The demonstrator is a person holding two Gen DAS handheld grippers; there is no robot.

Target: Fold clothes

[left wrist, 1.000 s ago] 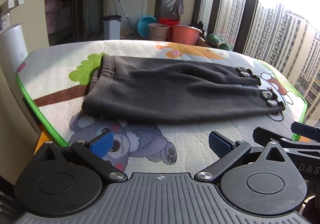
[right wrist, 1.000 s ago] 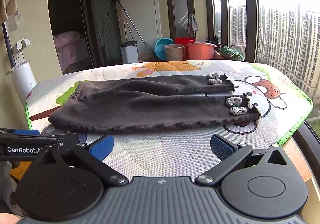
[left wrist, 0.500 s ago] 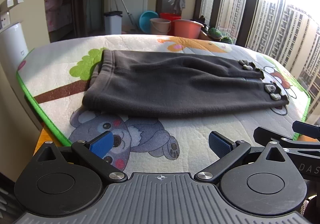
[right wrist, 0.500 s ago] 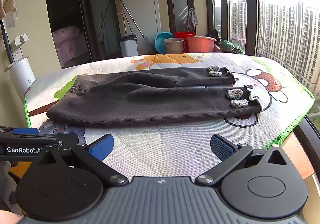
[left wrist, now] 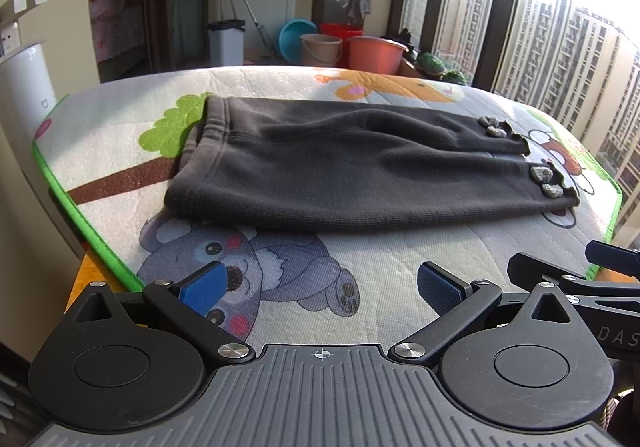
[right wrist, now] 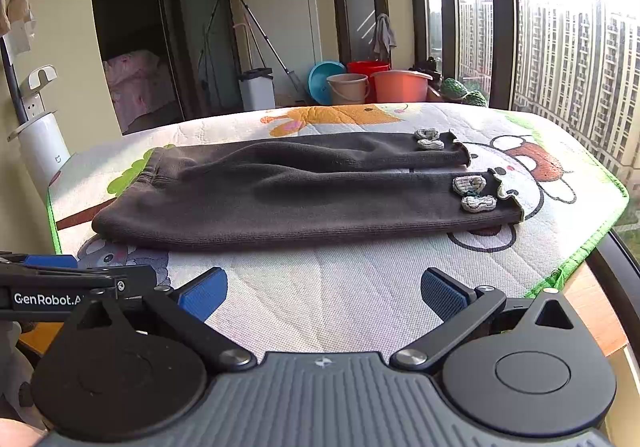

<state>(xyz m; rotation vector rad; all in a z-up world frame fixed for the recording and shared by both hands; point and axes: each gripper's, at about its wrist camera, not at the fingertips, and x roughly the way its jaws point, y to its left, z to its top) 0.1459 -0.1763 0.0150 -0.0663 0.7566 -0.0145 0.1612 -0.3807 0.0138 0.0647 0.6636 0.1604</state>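
Dark grey trousers point(left wrist: 340, 171) point(right wrist: 304, 199) lie flat across a cartoon play mat point(left wrist: 360, 267) point(right wrist: 340, 299), waistband at the left and both legs running right. Small grey bows sit at the cuffs point(left wrist: 546, 181) point(right wrist: 474, 191). My left gripper point(left wrist: 320, 287) hovers open near the mat's front edge, well short of the trousers. My right gripper point(right wrist: 322, 289) is open too, nothing between its blue pads, and sits to the right of the left one. The right gripper's arm point(left wrist: 572, 279) shows at the right of the left wrist view.
A white cylinder point(left wrist: 24, 87) stands left of the table by the wall. Behind the table are a bin point(left wrist: 226, 41), plastic buckets point(left wrist: 374, 53) and basins, and tall windows on the right. The mat's green edge point(right wrist: 580, 259) ends at the table's right side.
Both grippers have risen and drawn slightly back, so the trousers sit lower and farther in both views. The jaws stay open and the trousers have not moved.
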